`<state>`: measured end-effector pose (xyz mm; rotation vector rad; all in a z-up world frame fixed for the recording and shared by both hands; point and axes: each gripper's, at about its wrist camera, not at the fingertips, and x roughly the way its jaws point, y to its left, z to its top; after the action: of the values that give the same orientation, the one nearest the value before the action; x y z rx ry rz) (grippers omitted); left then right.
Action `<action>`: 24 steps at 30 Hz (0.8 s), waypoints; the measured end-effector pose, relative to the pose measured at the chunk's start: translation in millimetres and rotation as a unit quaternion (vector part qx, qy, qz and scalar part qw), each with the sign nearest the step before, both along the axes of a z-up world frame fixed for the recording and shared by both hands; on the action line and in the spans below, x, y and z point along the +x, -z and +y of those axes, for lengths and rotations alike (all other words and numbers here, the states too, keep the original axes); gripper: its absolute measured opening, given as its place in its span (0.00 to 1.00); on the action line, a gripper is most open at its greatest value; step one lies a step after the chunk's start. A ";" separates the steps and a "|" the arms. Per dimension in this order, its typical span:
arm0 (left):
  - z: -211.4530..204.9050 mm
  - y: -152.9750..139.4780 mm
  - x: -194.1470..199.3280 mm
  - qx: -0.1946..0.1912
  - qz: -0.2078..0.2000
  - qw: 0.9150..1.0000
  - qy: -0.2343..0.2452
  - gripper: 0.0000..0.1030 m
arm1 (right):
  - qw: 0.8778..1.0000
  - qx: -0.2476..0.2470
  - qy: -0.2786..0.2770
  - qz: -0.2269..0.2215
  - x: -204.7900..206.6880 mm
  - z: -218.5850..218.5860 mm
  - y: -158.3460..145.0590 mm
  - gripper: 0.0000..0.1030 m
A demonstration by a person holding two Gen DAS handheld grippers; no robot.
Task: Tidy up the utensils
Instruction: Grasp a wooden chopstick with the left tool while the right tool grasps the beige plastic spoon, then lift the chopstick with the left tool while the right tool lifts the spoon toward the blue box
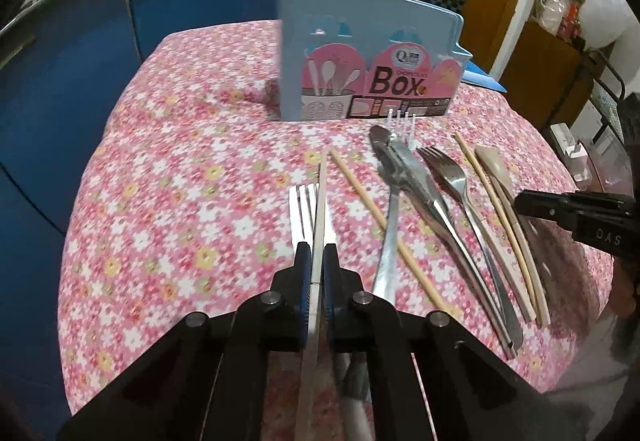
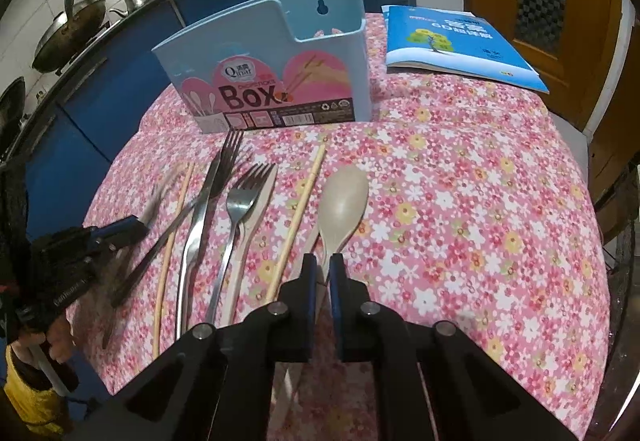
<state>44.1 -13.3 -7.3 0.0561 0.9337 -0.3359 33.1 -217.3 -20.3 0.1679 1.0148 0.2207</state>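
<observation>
Utensils: the left gripper (image 1: pixel 317 261) is clamped on a stiff, slick steel fork (image 1: pixel 305 211), the right gripper (image 2: pixel 324 269) on a light plastic spoon's (image 2: pixel 342 201) neck.

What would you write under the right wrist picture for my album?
Right gripper pinches the beige spoon on the flowery tablecloth, blue utensil box waiting behind.

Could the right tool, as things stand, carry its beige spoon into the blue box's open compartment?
Probably yes. The right tool is shut on the beige spoon, and only bare tablecloth lies between it and the blue box, whose top stands open.
</observation>
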 end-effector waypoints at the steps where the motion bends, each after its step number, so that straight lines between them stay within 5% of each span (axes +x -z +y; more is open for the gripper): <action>1: 4.1 -0.3 -2.4 -0.002 0.000 1.000 -0.003 0.05 | 1.000 -0.004 0.000 0.001 -2.0 -0.6 -0.4 0.08; 8: 21.9 3.0 -6.7 -0.015 0.027 0.999 -0.011 0.05 | 1.000 -0.019 -0.007 0.015 -4.1 -3.9 0.2 0.08; 24: 6.6 0.2 28.2 0.047 0.096 0.994 0.018 0.10 | 0.996 -0.045 -0.034 0.073 22.1 1.6 2.3 0.10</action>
<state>72.3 -6.7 -7.5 0.1284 1.1392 -0.3351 55.2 -215.7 -22.6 0.0674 1.1739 0.2265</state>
